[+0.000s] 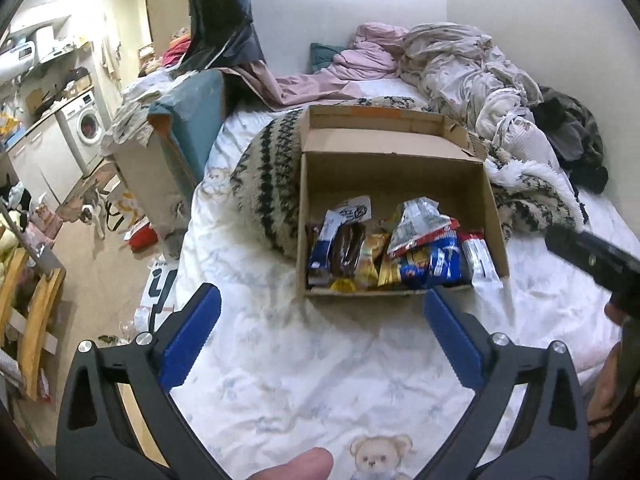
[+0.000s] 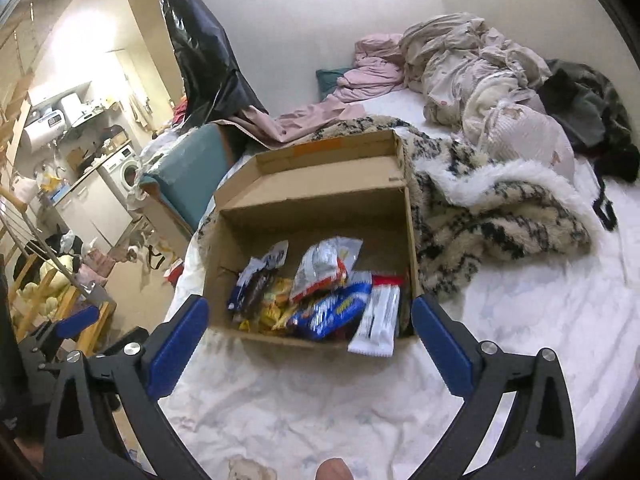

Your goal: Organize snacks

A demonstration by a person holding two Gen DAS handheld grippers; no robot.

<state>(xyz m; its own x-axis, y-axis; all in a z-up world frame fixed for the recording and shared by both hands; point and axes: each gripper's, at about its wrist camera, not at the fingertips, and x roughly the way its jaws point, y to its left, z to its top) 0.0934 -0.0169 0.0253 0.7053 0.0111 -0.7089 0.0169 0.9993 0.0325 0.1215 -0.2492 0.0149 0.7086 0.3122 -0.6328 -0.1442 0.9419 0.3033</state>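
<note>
On the bed [image 1: 280,380], near its edge, sits the open cardboard box [image 1: 400,184] with our snacks [image 1: 400,256] heaped against its near wall: a blue crinkly pack [image 2: 332,310], gold-wrapped pieces [image 1: 372,260], a dark chocolate-coloured bar [image 1: 348,252], a silver-and-red bag [image 2: 324,268], all glossy film, overlapping rather than lined up. A white wrapper [image 2: 376,328] hangs over the near rim, half out of the box. We judge that one the main risk: a nudge to the box or sheet could tip it out onto the bed, and any grab at the pile may drag a neighbour along since the packs lie on each other. Slick film could also slip from the pads. Our left tongs [image 1: 320,328] stand wide apart and hold nothing, short of the box; our right tongs [image 2: 310,338] are likewise spread wide and empty, framing the box front. Soft bedding under the box means it may rock if pushed. A patterned fleece blanket [image 2: 500,216] lies against the box's far side, rumpled clothes [image 1: 460,64] behind it.
</note>
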